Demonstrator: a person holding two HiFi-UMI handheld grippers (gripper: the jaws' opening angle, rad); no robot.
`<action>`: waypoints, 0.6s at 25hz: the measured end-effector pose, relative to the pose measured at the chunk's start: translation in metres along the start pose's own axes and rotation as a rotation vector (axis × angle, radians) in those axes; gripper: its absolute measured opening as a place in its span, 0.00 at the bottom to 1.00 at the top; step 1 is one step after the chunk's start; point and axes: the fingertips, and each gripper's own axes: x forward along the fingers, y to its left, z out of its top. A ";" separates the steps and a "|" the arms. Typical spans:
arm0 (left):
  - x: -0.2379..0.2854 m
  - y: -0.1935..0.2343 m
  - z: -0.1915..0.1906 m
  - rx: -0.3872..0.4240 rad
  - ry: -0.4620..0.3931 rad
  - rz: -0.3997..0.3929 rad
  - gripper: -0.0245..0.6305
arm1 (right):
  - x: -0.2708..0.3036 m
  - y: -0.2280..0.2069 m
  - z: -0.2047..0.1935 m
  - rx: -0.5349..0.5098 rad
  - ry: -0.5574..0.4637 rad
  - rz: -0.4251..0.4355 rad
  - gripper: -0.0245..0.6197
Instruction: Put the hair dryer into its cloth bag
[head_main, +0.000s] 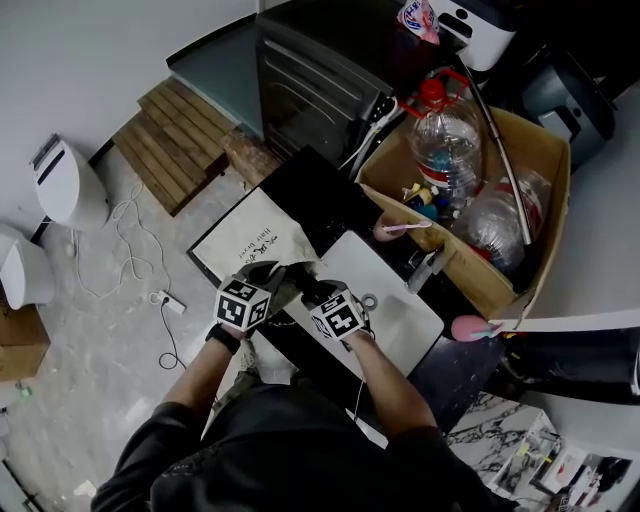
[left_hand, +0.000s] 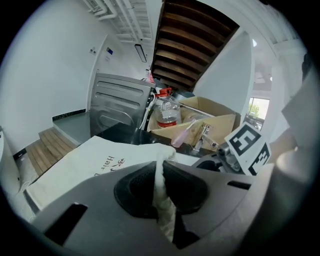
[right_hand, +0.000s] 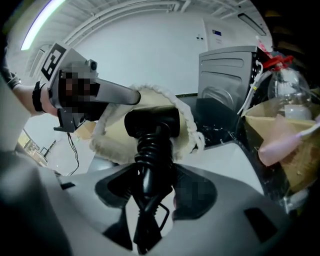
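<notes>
A cream cloth bag (head_main: 252, 238) with dark print lies on the black counter, and its mouth faces me. My left gripper (head_main: 283, 282) is shut on the bag's rim; a strip of cream fabric (left_hand: 162, 192) runs between its jaws. The printed side of the bag (left_hand: 82, 167) spreads to the left. My right gripper (right_hand: 149, 186) is shut on the ribbed cord end of the black hair dryer (right_hand: 152, 121). The dryer's body sits inside the frayed bag mouth (right_hand: 186, 126), which the left gripper (right_hand: 131, 95) holds up. The black cord (right_hand: 146, 220) hangs down between the right jaws.
A white slab (head_main: 400, 312) lies under my hands. Behind it stands a cardboard box (head_main: 535, 150) with a red-capped water bottle (head_main: 445, 135) and a pink toothbrush (head_main: 405, 228). A grey metal appliance (head_main: 310, 80) is at the back, wooden steps (head_main: 175, 140) at the left, and a power strip (head_main: 166, 300) on the floor.
</notes>
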 end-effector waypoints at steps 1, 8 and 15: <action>0.000 -0.001 0.001 0.002 -0.001 -0.004 0.08 | 0.003 -0.001 0.005 -0.003 0.002 -0.001 0.37; 0.000 -0.011 0.006 0.018 -0.005 -0.041 0.08 | 0.022 -0.005 0.037 -0.007 0.017 -0.006 0.37; -0.001 -0.020 0.009 0.028 -0.008 -0.084 0.08 | 0.036 -0.003 0.065 -0.023 -0.004 0.009 0.37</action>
